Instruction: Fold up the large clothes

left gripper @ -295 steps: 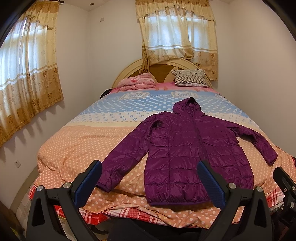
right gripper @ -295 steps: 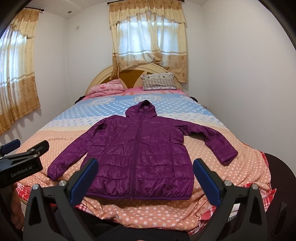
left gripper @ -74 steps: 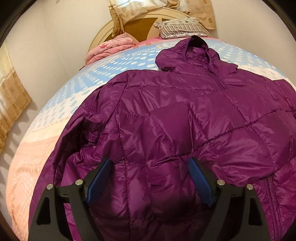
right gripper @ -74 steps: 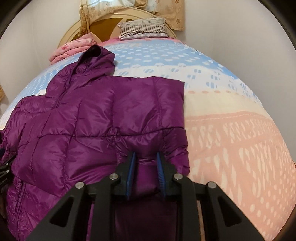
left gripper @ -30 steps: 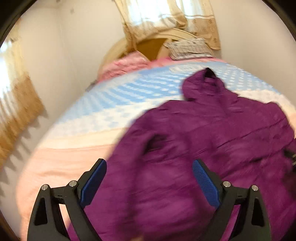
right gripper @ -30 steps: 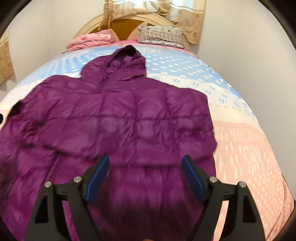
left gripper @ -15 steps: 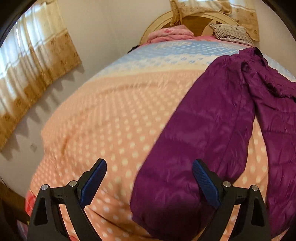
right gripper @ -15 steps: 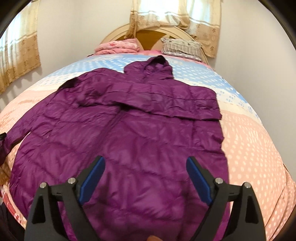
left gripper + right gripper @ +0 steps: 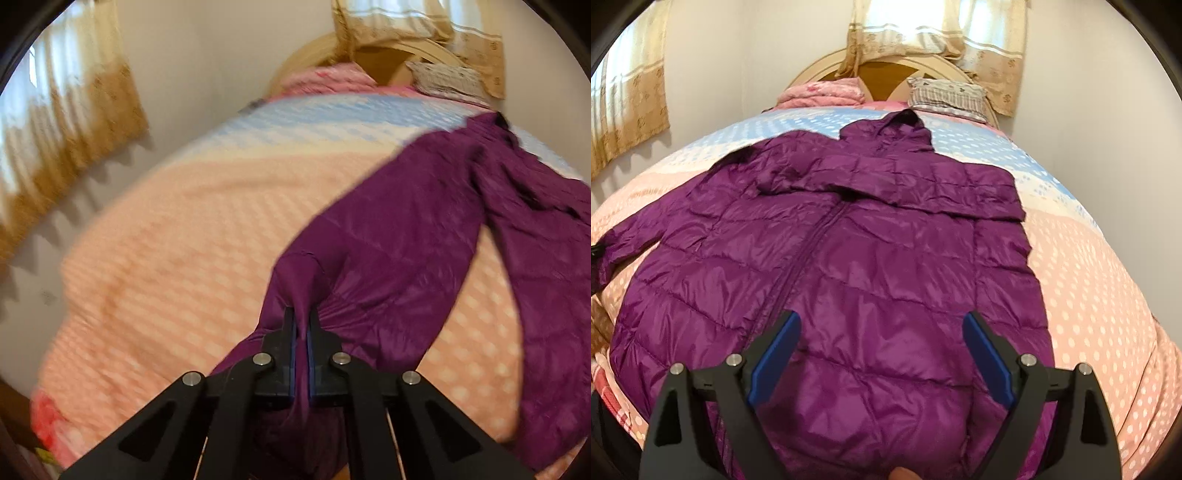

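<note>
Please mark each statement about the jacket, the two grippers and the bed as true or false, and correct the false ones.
1. The left gripper is shut on the jacket sleeve. True.
2. The right gripper is clamped on the hem. False: its jaws stand wide open above the purple jacket, holding nothing.
3. The other sleeve lies folded across the chest. True.
4. The jacket lies on a bare wooden floor. False: it lies on the dotted bedspread.

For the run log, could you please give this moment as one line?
left gripper: shut on sleeve | right gripper: open over jacket | far sleeve: folded across
</note>
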The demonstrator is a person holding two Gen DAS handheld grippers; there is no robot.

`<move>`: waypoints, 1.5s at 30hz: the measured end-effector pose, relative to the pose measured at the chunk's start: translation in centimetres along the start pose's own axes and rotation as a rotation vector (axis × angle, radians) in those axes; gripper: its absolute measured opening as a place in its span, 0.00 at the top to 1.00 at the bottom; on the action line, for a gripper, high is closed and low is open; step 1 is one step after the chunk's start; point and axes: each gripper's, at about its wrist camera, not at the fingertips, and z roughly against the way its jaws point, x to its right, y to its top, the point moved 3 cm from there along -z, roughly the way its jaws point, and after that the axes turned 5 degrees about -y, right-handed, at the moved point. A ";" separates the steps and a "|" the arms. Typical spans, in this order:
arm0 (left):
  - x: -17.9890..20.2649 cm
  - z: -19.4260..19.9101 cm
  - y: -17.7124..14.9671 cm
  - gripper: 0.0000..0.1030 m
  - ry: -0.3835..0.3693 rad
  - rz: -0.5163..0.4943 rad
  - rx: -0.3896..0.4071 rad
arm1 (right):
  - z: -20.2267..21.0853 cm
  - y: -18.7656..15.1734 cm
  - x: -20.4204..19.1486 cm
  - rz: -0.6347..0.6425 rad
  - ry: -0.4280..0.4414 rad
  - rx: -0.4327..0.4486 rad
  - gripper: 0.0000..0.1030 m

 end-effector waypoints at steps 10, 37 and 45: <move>-1.9 1.9 10.4 0.98 0.101 0.011 0.154 | 1.2 0.4 2.7 -0.085 -0.006 0.056 0.11; 34.8 8.3 15.1 0.76 -0.396 -0.378 0.297 | 0.2 -2.1 10.4 -0.245 -0.048 0.024 0.11; 36.3 11.1 15.0 0.06 -0.413 -0.361 0.433 | -0.2 -2.3 10.7 -0.242 -0.051 -0.013 0.11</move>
